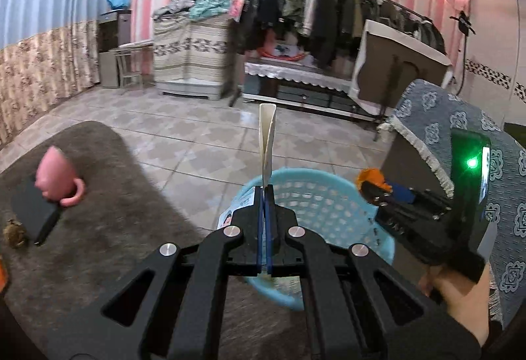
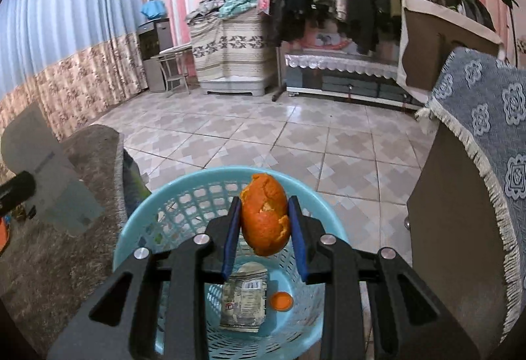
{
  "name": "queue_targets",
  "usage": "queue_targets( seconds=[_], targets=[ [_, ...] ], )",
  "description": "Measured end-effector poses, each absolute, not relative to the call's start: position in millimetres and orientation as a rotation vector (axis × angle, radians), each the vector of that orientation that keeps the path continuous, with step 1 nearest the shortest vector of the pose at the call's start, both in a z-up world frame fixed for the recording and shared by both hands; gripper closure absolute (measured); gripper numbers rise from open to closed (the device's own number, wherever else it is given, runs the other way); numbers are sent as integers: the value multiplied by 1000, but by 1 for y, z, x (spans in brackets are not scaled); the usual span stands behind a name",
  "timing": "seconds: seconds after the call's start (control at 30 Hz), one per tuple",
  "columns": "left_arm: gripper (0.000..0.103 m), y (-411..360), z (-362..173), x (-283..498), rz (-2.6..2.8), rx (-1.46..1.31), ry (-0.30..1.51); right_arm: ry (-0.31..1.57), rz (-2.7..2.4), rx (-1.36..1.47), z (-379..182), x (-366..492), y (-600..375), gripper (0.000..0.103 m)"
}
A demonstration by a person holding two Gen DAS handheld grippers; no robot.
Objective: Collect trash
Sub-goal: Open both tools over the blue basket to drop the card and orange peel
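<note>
1. A thin folded piece of white paper (image 1: 267, 143) is pinched between the closed blue-padded fingers of the left gripper (image 1: 265, 192), and it stands upright above the fingertips.
2. The left gripper is held over the near rim of a light blue plastic basket (image 1: 315, 186), which stands on the tiled floor (image 1: 184, 143) beside a grey rug (image 1: 108, 195).
3. A piece of orange peel (image 2: 265, 215) is clamped between the fingers of the right gripper (image 2: 265, 222), whose jaws are parted only by the width of the peel.
4. The peel is held directly above the opening of the basket (image 2: 157, 212), as seen from the right wrist view.
5. Inside the basket, a flattened printed wrapper (image 2: 245, 301) is seen lying on the bottom, with a small orange cap (image 2: 281, 300) just beside it.
6. On the rug, a pink toy (image 1: 57, 177) is seen resting against a dark flat object (image 1: 34, 212).
7. A cabinet covered by a blue patterned cloth (image 2: 490, 130) stands to the right of the basket.
</note>
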State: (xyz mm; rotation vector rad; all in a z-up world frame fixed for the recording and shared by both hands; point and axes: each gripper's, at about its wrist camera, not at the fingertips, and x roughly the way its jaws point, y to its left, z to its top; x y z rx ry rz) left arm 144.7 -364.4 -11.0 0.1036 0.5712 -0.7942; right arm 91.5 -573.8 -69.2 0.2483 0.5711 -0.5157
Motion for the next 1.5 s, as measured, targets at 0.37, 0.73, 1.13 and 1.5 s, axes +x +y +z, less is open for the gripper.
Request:
queue_targets(
  seconds=[0.37, 0.73, 1.13, 1.5],
  targets=[
    [103, -427, -36, 147, -849, 161, 594, 551, -567, 314, -77, 79, -598, 74],
    [49, -414, -55, 176, -753, 130, 638, 582, -545, 291, -81, 90, -588, 74],
    [11, -355, -45, 199, -567, 146, 592, 603, -522, 225, -78, 109, -567, 71],
    [7, -293, -48, 203, -447, 139, 585, 602, -519, 199, -76, 115, -553, 48]
  ],
)
